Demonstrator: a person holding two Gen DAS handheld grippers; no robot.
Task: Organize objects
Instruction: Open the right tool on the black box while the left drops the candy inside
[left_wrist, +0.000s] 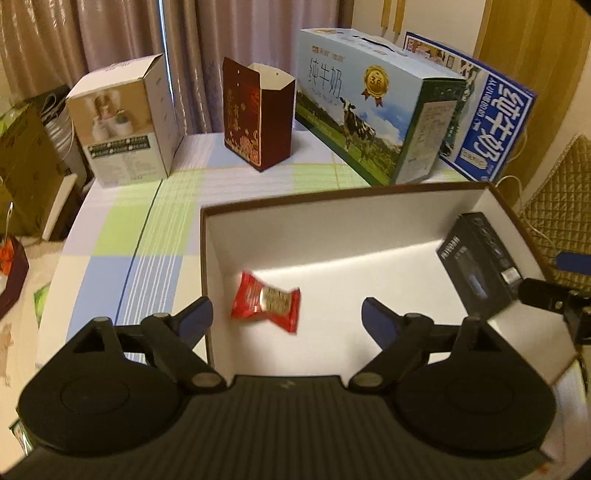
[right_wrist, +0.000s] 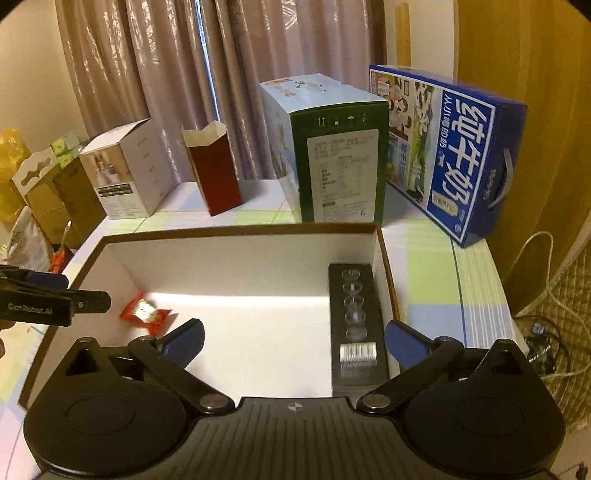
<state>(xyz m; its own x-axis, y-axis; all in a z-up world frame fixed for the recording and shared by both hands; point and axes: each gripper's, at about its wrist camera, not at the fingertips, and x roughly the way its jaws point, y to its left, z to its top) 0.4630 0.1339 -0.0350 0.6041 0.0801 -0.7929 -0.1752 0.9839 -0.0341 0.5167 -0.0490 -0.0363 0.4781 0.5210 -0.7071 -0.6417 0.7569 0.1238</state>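
Note:
A shallow white-lined box with a brown rim (left_wrist: 332, 195) (right_wrist: 236, 229) sits on the checked tablecloth. A red candy packet (left_wrist: 266, 302) (right_wrist: 146, 313) lies on the box floor at its left side. A long black box (left_wrist: 480, 264) (right_wrist: 356, 321) lies along the right wall. My left gripper (left_wrist: 286, 319) is open and empty above the packet. My right gripper (right_wrist: 293, 341) is open and empty over the box's near edge, left of the black box. The left gripper's fingers (right_wrist: 55, 295) show at the left of the right wrist view.
At the back stand a white product box (left_wrist: 125, 122) (right_wrist: 125, 170), an open maroon bag-box (left_wrist: 258, 114) (right_wrist: 214, 171), a cow-print milk carton (left_wrist: 373, 107) (right_wrist: 332, 155) and a blue milk carton (left_wrist: 487, 122) (right_wrist: 447, 151). Curtains hang behind. Cables (right_wrist: 546, 295) lie right of the table.

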